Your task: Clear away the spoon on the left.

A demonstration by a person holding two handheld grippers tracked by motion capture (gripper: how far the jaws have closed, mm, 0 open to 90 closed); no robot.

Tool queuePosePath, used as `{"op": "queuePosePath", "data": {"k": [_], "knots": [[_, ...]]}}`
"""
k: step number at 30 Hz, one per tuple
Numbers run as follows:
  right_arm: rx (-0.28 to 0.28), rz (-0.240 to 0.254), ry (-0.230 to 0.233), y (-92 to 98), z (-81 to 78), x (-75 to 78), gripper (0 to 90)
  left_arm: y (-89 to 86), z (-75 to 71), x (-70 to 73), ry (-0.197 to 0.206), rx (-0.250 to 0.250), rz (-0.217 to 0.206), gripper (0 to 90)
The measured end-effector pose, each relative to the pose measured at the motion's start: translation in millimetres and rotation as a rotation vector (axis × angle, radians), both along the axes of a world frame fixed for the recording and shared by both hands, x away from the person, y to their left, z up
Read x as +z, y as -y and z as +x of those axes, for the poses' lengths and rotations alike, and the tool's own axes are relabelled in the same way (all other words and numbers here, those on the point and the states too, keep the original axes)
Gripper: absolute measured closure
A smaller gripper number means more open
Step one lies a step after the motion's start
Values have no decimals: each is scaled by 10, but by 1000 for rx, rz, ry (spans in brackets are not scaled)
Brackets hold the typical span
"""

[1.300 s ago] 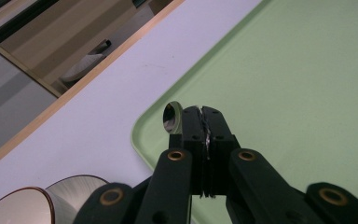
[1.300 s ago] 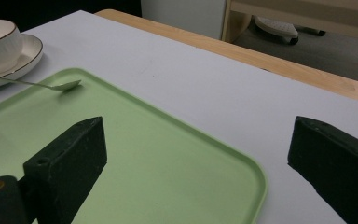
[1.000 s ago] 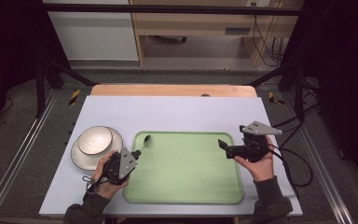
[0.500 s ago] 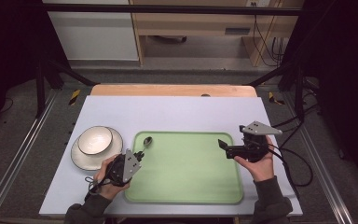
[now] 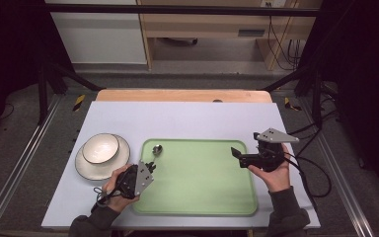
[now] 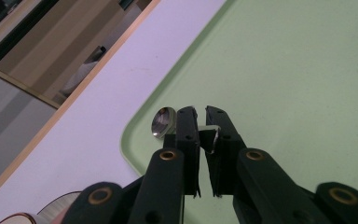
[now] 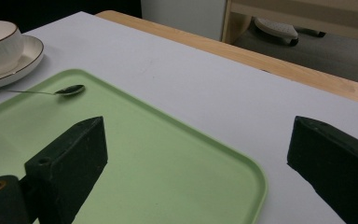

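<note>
A metal spoon (image 5: 156, 148) lies with its bowl (image 6: 163, 122) on the near-left corner of the green tray (image 5: 202, 197). Its handle runs off over the rim. My left gripper (image 5: 150, 165) sits at that corner. Its jaws have just been opening, and in the left gripper view (image 6: 201, 109) a narrow gap shows with the handle end still between them. My right gripper (image 5: 238, 157) hovers over the tray's right side, open wide with nothing between its jaws (image 7: 198, 135). From there the spoon (image 7: 70, 89) lies far off on the tray (image 7: 168, 163).
A white bowl (image 5: 100, 147) stands on a white saucer (image 5: 86, 170) left of the tray, close to my left hand. The pale tabletop (image 5: 187, 118) reaches back to a wooden edge strip (image 5: 177, 95). Cables trail off the table's right side.
My left gripper has shifted slightly left along the tray's corner and its jaws have parted a little around the spoon handle. The right gripper has stayed put.
</note>
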State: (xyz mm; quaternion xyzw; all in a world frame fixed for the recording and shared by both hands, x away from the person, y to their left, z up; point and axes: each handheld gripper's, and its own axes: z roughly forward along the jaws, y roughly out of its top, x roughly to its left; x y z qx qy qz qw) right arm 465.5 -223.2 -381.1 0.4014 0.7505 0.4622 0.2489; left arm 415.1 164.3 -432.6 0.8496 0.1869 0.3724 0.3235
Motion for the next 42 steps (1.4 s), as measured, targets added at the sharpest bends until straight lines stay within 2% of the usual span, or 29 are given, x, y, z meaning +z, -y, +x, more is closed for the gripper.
{"op": "queuePosePath", "data": {"k": [19,42], "knots": [[1,3,6,5,-4,7,54,56,-4,-40,-12,-23,40,801],[-2,6,4,11,-10,14,53,92,2,-72,-24,-40,55,761]]}}
